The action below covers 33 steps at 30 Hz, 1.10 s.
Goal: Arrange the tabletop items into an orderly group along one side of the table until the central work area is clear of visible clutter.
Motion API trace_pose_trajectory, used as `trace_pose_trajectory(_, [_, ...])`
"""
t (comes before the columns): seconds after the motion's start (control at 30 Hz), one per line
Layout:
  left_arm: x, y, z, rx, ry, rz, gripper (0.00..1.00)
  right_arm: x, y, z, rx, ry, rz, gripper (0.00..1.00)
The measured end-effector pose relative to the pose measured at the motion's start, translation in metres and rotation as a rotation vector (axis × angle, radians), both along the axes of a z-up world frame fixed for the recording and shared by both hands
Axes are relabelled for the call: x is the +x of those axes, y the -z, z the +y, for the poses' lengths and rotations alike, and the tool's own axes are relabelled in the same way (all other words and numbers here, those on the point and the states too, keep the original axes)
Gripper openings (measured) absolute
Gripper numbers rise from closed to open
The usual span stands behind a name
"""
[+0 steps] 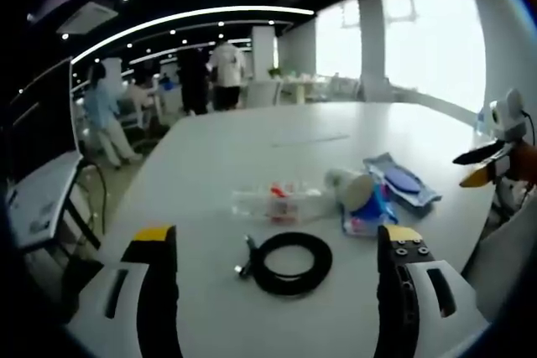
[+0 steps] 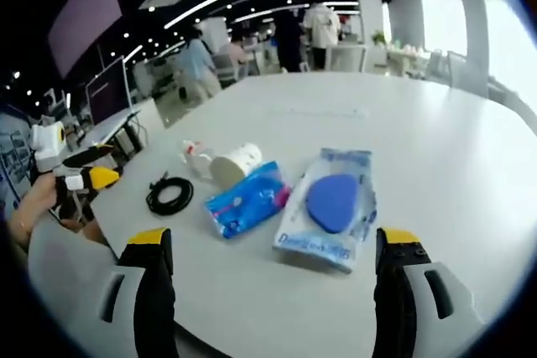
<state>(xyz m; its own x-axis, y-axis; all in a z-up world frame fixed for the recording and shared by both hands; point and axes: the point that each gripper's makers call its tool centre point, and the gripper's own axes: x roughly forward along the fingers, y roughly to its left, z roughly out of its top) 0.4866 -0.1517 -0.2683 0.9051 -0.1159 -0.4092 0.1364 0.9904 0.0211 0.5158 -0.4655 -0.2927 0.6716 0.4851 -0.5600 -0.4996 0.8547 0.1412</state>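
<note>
Hidden or unclear: the clear plastic bottle (image 1: 273, 204) is seen lying on its side in the left gripper view, its label reduced to a red and white blur; in the right gripper view only a small part of it (image 2: 195, 155) is seen behind the paper cup (image 2: 237, 163). The print on the wet wipes pack (image 2: 331, 207) cannot be read. The far end of the room is blurred, and the standing people (image 1: 225, 73) are made out only as figures.
Left gripper (image 1: 277, 270): held low over the near edge of the white surface (image 1: 252, 144), its jaws wide apart with nothing between them. It is also seen at the left of the right gripper view (image 2: 84, 178), held in a hand (image 2: 33, 207).
Right gripper (image 2: 273, 278): held low and level before the wipes pack, jaws spread and empty. It is seen at the right edge of the left gripper view (image 1: 487, 165), off the surface's side.
Cable coil: the black coil (image 1: 289, 262) (image 2: 169, 195) lies flat just ahead of the left gripper, its plug end pointing away from the cup.
Cup and packet: the paper cup (image 1: 352, 189) lies on its side, touching a blue packet (image 2: 247, 199) (image 1: 369, 211).
Wipes pack: it (image 1: 401, 180) lies flat beside the blue packet, nearest the right gripper.
</note>
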Motion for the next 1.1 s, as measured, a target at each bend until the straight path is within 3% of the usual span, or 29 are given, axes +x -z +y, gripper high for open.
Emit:
trace_pose_trajectory(0.4, [0.0013,0.0016,0.0016,-0.01,-0.007,0.004,0.96,-0.0015,-0.0027,0.0005,0.039,0.009,0.006,1.0])
trace_pose_trajectory(0.8, [0.0026,0.0022,-0.0003,0.009,0.005,0.004,0.96,-0.0008,-0.0004,0.0002,0.019,0.002,0.005,1.0])
trace_pose_trajectory(1.1, [0.0005,0.0004,-0.0022,-0.028,0.005,-0.004,0.95,-0.0029,0.0017,0.0033,-0.02,-0.022,-0.003,1.0])
